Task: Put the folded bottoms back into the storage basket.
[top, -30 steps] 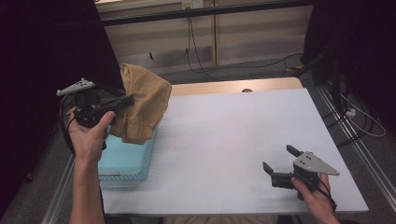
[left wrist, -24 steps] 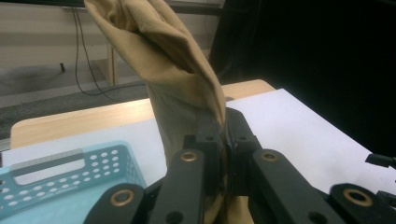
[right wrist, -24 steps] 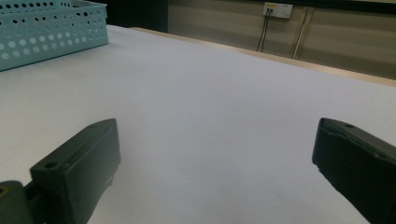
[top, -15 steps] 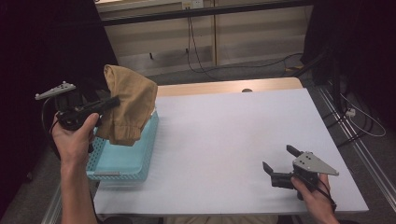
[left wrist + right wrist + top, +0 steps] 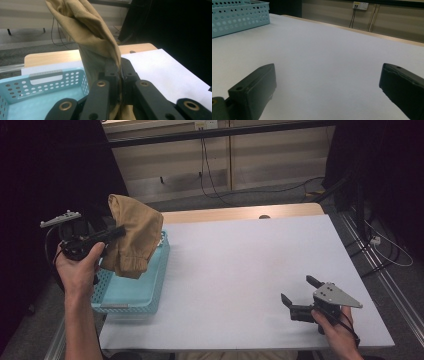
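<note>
The tan cloth (image 5: pixel 134 236) hangs bunched in the air at the left of the scene, above the far part of the light-blue perforated basket (image 5: pixel 131 294); its lower hem droops toward the basket's inside, though whether it touches the floor of the basket cannot be told from the high view; in the left gripper view the cloth (image 5: pixel 93 32) rises in a folded peak past the top edge and is cut off there, so its full shape is hard to make out. The left tool (image 5: pixel 119 231) is clamped on the cloth, its two black jaws pressed together with the fabric pinched between them; the part of the cloth inside the pinch is hidden by the jaws. The person's left hand (image 5: pixel 77 270) holds that tool from the left, the forearm coming in from the near edge; the tool's grey plate sticks out to the far left against a dark background where little can be seen.

The basket sits at the left edge of the white desk (image 5: pixel 240 270), partly overhanging it; its far rim is covered by the cloth; in the right gripper view only a corner of the basket (image 5: pixel 237 17) shows at the upper left.

Well apart, at the near right of the desk, the right tool (image 5: pixel 300 296) rests low over the bare surface in the right hand (image 5: pixel 337 330), its jaws spread wide with nothing between them; the hand is cut off by the near edge.

Beyond the desk, a wooden strip (image 5: pixel 240 213), cables on the floor and a wall lie in dim light.
</note>
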`<action>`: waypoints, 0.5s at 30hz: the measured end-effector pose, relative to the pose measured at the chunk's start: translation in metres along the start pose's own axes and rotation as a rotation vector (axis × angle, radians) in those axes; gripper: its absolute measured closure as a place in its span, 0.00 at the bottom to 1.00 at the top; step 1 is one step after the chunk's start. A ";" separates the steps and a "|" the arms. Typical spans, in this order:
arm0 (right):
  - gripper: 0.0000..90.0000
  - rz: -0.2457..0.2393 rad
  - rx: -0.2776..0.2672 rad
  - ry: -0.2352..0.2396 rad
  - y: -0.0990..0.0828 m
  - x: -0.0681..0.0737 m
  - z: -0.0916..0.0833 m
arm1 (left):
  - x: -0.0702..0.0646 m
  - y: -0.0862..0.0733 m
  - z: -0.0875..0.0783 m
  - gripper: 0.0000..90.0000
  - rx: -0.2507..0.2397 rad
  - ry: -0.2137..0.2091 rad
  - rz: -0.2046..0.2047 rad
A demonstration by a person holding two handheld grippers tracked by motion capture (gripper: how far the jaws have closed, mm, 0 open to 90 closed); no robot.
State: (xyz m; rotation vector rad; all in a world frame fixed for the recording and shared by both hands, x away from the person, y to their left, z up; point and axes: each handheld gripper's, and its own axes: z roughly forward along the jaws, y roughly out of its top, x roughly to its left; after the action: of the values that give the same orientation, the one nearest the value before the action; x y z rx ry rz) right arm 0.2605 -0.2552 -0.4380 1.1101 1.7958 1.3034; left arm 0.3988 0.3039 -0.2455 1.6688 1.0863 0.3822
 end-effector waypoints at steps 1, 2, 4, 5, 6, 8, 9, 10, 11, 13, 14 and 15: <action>0.01 0.001 0.001 0.000 0.000 0.000 0.000 | 0.001 0.000 0.000 0.96 0.005 0.005 -0.001; 0.01 0.001 0.001 0.000 0.000 0.000 0.000 | 0.002 -0.001 0.000 0.96 0.005 0.010 -0.006; 0.01 0.002 0.001 0.000 0.000 0.000 0.000 | 0.006 -0.002 0.000 0.96 0.014 0.015 -0.007; 0.01 0.002 0.000 0.001 0.000 -0.001 0.000 | 0.007 -0.002 0.001 0.96 0.014 0.020 -0.012; 0.01 0.002 0.000 0.001 0.000 -0.001 0.000 | 0.008 -0.003 0.001 0.96 0.019 0.022 -0.013; 0.01 0.002 0.001 0.000 0.000 0.000 0.000 | 0.010 -0.004 0.002 0.96 0.020 0.026 -0.021; 0.01 0.001 0.001 0.000 0.000 0.000 0.000 | 0.011 -0.004 0.002 0.96 0.021 0.028 -0.022; 0.01 0.001 0.001 0.001 0.000 0.000 0.000 | 0.012 -0.004 0.002 0.96 0.023 0.032 -0.022; 0.01 0.001 0.001 0.001 0.000 0.000 0.000 | 0.012 -0.005 0.002 0.96 0.020 0.033 -0.023; 0.01 0.001 0.000 0.000 0.000 0.000 0.000 | 0.013 -0.005 0.001 0.96 0.019 0.031 -0.026; 0.01 0.001 0.001 0.000 0.000 0.000 0.000 | 0.013 -0.005 0.001 0.96 0.019 0.032 -0.027; 0.01 0.001 0.001 0.000 0.000 0.000 0.000 | 0.014 -0.005 0.001 0.96 0.020 0.033 -0.026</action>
State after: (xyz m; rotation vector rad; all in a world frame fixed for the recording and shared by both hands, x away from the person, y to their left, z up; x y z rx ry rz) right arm 0.2603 -0.2557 -0.4378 1.1118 1.7957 1.3034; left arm 0.4042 0.3146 -0.2536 1.6696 1.1384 0.3842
